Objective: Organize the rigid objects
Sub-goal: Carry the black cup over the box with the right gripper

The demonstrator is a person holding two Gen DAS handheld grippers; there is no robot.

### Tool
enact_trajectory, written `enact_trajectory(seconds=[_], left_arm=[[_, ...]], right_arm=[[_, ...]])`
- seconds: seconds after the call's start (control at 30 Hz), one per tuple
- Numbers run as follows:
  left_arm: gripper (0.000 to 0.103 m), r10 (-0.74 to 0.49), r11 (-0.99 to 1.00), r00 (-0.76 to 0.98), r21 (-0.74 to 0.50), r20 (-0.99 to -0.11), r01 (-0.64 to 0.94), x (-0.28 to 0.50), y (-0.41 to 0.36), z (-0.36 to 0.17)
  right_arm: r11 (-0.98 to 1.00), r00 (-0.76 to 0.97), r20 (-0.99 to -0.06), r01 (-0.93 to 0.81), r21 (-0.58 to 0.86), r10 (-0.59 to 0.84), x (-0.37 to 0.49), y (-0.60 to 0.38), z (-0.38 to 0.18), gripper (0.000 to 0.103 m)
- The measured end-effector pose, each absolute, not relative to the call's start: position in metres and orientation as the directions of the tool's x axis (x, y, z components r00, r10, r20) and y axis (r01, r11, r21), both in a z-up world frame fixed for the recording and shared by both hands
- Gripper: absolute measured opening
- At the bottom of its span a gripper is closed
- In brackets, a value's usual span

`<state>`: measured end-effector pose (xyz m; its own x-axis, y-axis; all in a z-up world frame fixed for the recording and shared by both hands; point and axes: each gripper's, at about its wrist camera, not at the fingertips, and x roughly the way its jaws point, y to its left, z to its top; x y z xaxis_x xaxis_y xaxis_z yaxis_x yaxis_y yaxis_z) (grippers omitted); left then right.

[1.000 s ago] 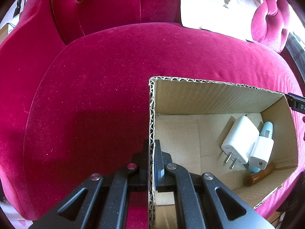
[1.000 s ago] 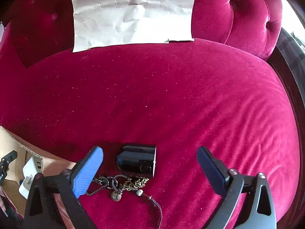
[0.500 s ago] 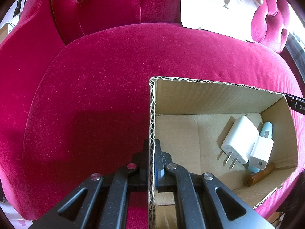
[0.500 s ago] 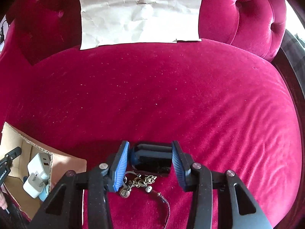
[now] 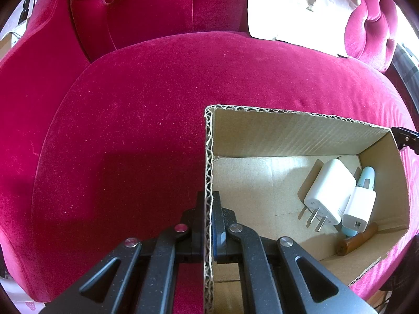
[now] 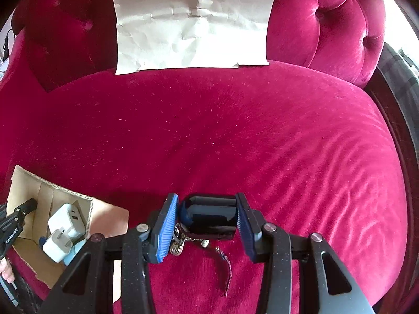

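My right gripper (image 6: pixel 207 218) is shut on a glossy black key fob (image 6: pixel 209 216), its blue pads pressed to both sides. A key ring with small metal charms (image 6: pixel 179 244) and a thin cord hang beneath the fob, above the red velvet seat. My left gripper (image 5: pixel 208 225) is shut on the near left wall of an open cardboard box (image 5: pixel 288 133). Inside the box lie two white plug chargers (image 5: pixel 328 192), a pale blue tube (image 5: pixel 366 179) and a brown stick (image 5: pixel 357 239). The same box (image 6: pixel 52 191) sits at the lower left of the right wrist view.
A crumpled pale paper sheet (image 6: pixel 191 23) leans on the tufted sofa back. The red velvet seat cushion (image 6: pixel 235 130) spreads wide beyond the fob. A dark wooden frame (image 6: pixel 398 104) runs along the sofa's right edge. A person's fingers (image 6: pixel 6 270) show at the far left.
My right gripper closed on the black key fob and lifted it slightly off the seat, keys dangling. The box has come further into the right wrist view. My left gripper kept its grip on the box wall.
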<state>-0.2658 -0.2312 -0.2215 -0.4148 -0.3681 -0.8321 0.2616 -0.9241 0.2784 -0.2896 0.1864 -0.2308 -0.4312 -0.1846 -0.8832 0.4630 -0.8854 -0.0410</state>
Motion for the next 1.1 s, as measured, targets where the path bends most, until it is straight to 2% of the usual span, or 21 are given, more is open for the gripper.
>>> enact_trajectory(seconds=[1.1], left_arm=[[0.003, -0.373, -0.923, -0.419, 0.285, -0.828, 0.259, -0.249, -0.201, -0.23]], right_arm=[[-0.844, -0.459, -0.852, 0.536, -0.039, -0.253, -0.227, 0.147, -0.17, 0.047]])
